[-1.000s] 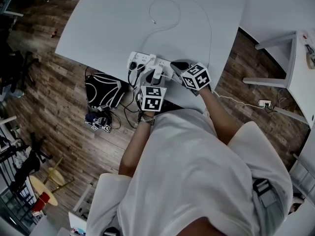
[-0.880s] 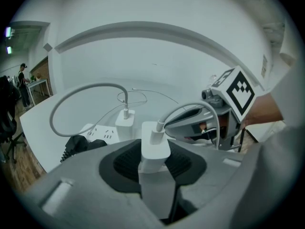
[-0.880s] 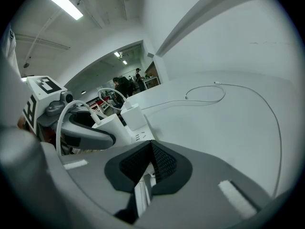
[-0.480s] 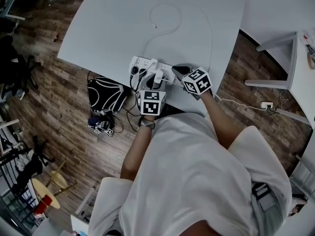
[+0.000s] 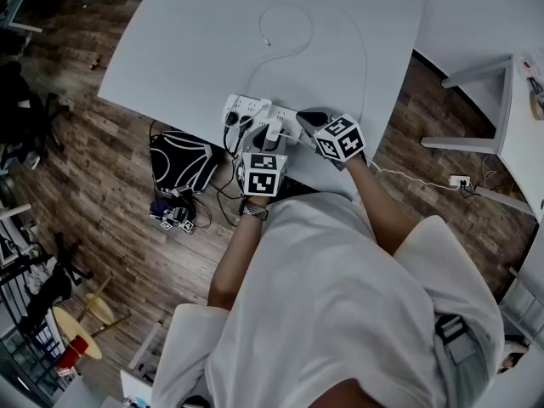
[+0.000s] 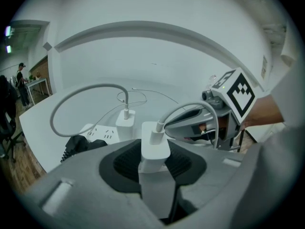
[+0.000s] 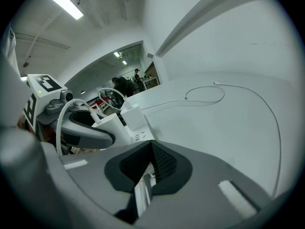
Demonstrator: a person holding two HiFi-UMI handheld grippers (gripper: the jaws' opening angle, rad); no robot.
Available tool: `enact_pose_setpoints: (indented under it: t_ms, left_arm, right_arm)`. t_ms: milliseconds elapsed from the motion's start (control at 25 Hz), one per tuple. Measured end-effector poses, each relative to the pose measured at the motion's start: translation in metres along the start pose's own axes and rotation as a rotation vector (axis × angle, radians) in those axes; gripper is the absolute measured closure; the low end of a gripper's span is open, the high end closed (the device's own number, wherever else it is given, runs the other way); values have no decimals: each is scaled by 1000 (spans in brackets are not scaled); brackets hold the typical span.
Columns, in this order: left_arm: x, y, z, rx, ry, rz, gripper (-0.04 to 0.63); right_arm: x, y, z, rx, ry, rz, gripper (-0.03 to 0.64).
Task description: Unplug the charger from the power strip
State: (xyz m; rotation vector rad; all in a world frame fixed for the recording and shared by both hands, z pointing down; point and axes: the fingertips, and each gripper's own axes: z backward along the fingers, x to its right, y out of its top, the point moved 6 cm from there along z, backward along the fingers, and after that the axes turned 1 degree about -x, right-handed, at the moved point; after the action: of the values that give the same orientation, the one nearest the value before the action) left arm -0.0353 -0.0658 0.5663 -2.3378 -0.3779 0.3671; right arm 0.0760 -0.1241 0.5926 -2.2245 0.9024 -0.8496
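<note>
A white power strip [image 5: 246, 107] lies near the table's front edge, with sockets showing in the left gripper view [image 6: 101, 132]. My left gripper [image 6: 155, 162] is shut on a white charger [image 6: 155, 144] that stands upright in the strip, its cable arching over to the right. A second white charger [image 6: 125, 119] and a black plug [image 6: 78, 144] sit in the strip beyond it. My right gripper [image 7: 145, 185] is at the strip's right end [image 7: 137, 136], jaws closed on a white edge of it. In the head view the left gripper [image 5: 269, 136] and right gripper [image 5: 308, 122] stand side by side.
A thin white cable [image 5: 285, 24] loops across the white table [image 5: 187, 32]. On the wooden floor to the left lies a black bag [image 5: 178, 160] with cords hanging to it. Another white table [image 5: 520, 100] stands at the right, and a wall plug [image 5: 456, 179] lies on the floor.
</note>
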Motion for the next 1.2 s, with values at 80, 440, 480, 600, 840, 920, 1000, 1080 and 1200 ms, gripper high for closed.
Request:
enact_pose_setpoints:
  t_ms: [80, 440, 480, 600, 840, 920, 1000, 1080, 1200]
  left_arm:
    - [-2, -1, 0, 11, -22, 48, 449]
    - [-2, 0, 1, 23, -31, 63, 448]
    - [-2, -1, 0, 18, -23, 46, 449]
    - [2, -1, 0, 1, 9, -28, 449]
    - [3, 1, -2, -2, 10, -62, 451]
    - [0, 1, -1, 2, 8, -38, 451]
    - [-1, 0, 0, 12, -6, 6, 450]
    - [-2, 0, 0, 21, -28, 52, 449]
    - [-3, 0, 1, 30, -41, 75, 448]
  right_arm:
    - [0, -1, 0, -1, 0, 1, 615]
    - [1, -1, 0, -1, -1, 2, 615]
    - [1, -1, 0, 0, 0, 3, 615]
    - [1, -2, -1, -1, 2, 5, 615]
    - [1, -1, -1, 1, -1, 2, 615]
    - [1, 0, -2, 2, 0, 5, 615]
    - [1, 0, -1, 1, 0, 7, 615]
    - [1, -1, 0, 0, -1, 7, 615]
    - [2, -1, 0, 0, -1, 6, 615]
